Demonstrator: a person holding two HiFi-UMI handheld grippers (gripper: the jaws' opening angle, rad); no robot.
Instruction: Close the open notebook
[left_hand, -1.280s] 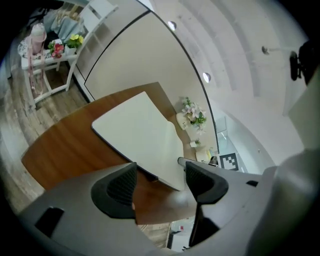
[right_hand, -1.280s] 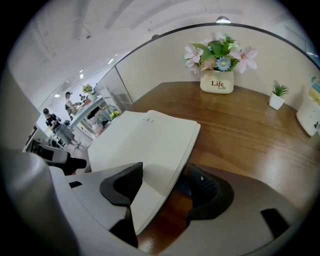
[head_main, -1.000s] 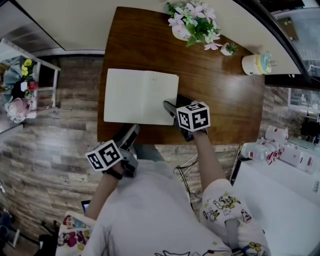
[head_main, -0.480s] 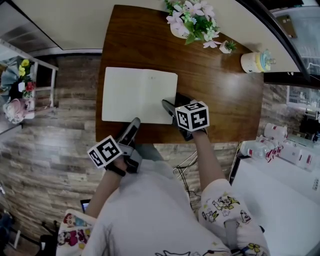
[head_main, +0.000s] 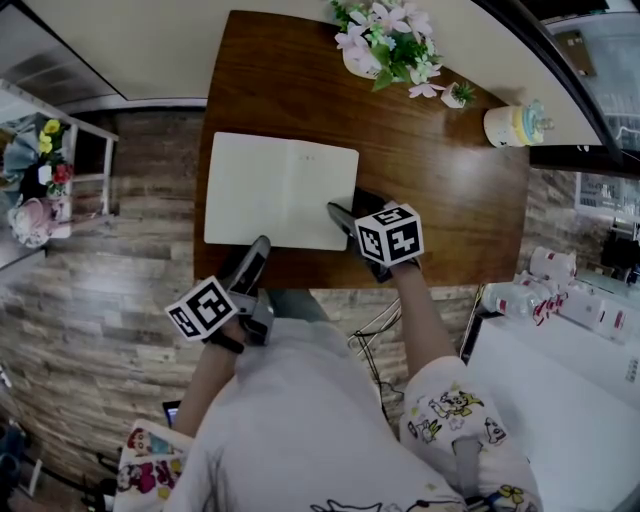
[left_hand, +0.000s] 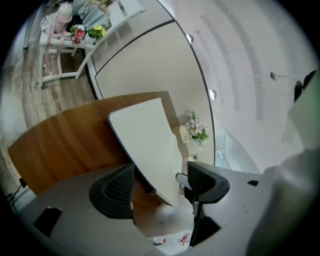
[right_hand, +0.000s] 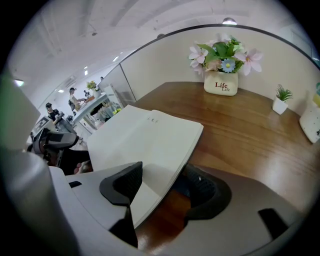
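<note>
The open notebook (head_main: 280, 190) lies flat on the brown table (head_main: 440, 200), blank white pages up. My right gripper (head_main: 348, 210) points steeply down at its near right corner. In the right gripper view the jaws (right_hand: 165, 182) stand apart, one pad over the page (right_hand: 145, 145), the other beside the page edge; neither presses. My left gripper (head_main: 258, 252) sits at the table's near edge, just short of the notebook's near side. Its jaws (left_hand: 160, 182) have just been opening and stand wide, with the notebook's corner (left_hand: 145, 140) showing between them, untouched.
A white pot of flowers (head_main: 385, 45) stands at the table's far edge, with a tiny potted plant (head_main: 458, 97) and a cream jar (head_main: 515, 125) to its right. A white shelf with toys (head_main: 60, 150) stands left of the table.
The left gripper has shifted a little along the table's near edge, close to the notebook's near side. The right gripper and the notebook have stayed put.
</note>
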